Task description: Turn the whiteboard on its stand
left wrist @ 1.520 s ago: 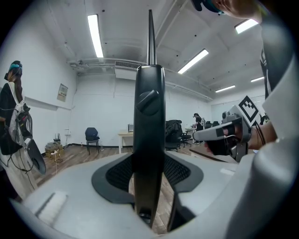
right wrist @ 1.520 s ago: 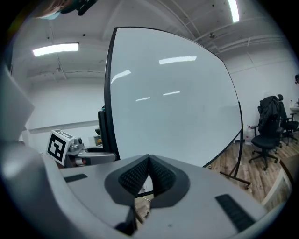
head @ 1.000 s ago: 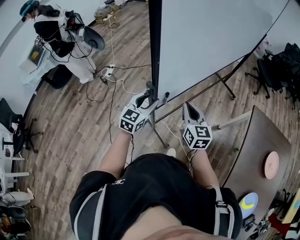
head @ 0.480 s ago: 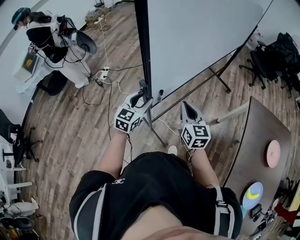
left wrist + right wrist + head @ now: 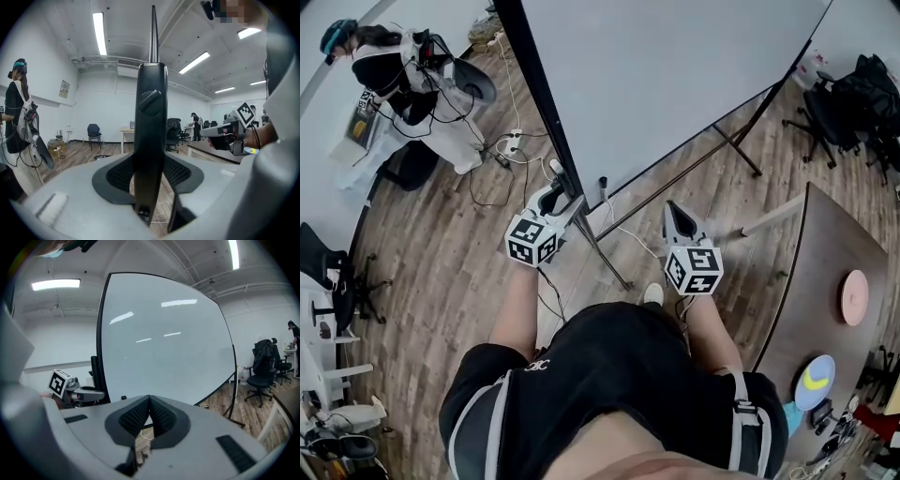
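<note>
At the whiteboard's left edge: my left claw (image 5: 562, 190) is clenched on the dark side post (image 5: 546, 112) of the whiteboard (image 5: 694, 84), just above where the stand leg (image 5: 605, 253) slopes down to the wooden floor (image 5: 441, 281).

Change in the last second: post and left claw have swept together toward the left of the head view. The white face now spreads across more of that view.

Meaning for the task: I judge the turn under way, not done. The board is pivoting about its stand with my left claw leading it. How much swing remains I cannot say.

Left claw, grip: the left gripper view shows the post filling the gap, with the ribbed pads (image 5: 120, 175) pressed against either side. A round knob (image 5: 151, 101) sits on the post above the grip. Looks a firm hold.

Right claw (image 5: 677, 214): closed on nothing. In the right gripper view the pads (image 5: 135, 417) meet tip to tip, with the board face beyond them and apart. It hangs near the board's lower edge without touching it.

Board position: upright on its stand on the floor, in front of me. The brown surface (image 5: 825, 272) lies off to my right.

Watch: a white cable (image 5: 520, 155) trails on the floor beside the stand's foot. It could snag if the foot shifts.
</note>
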Demonstrator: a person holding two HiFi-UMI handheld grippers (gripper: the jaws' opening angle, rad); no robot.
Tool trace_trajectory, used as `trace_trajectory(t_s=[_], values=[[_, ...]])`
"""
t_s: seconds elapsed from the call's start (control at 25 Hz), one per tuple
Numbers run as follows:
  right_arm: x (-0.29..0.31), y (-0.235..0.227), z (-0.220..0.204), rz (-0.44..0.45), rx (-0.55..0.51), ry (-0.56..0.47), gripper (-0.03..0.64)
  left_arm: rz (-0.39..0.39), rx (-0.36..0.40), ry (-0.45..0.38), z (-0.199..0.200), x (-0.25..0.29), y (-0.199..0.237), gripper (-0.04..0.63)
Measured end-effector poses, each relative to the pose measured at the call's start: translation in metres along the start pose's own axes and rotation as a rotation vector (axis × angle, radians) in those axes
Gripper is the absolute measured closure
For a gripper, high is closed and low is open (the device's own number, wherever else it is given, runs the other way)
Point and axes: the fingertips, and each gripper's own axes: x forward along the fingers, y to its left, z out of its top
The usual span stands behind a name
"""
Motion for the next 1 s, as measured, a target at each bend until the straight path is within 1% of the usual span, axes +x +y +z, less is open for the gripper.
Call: trace_trajectory(t_s=[0.16, 0.32, 0.56, 1.0], values=[[0.003, 0.014, -0.003, 0.023, -0.004, 0.010, 0.612, 0.027, -0.027, -0.017, -0.004, -0.021, 0.015, 0.400], [0.007, 0.026, -0.003, 0.044, -0.015, 0.008, 0.612, 0.028, -0.044, -0.054, -0.008, -0.039, 0.028, 0.400], [0.015, 0.051, -0.006, 0.082, -0.015, 0.000, 0.612, 0.072, -0.065, -0.063, -0.017, -0.070, 0.053, 0.405], [0.025, 0.075, -0.011, 0.111, -0.022, 0.011, 0.612, 0.143, -0.071, -0.069, -0.030, -0.124, 0.088, 0.411]])
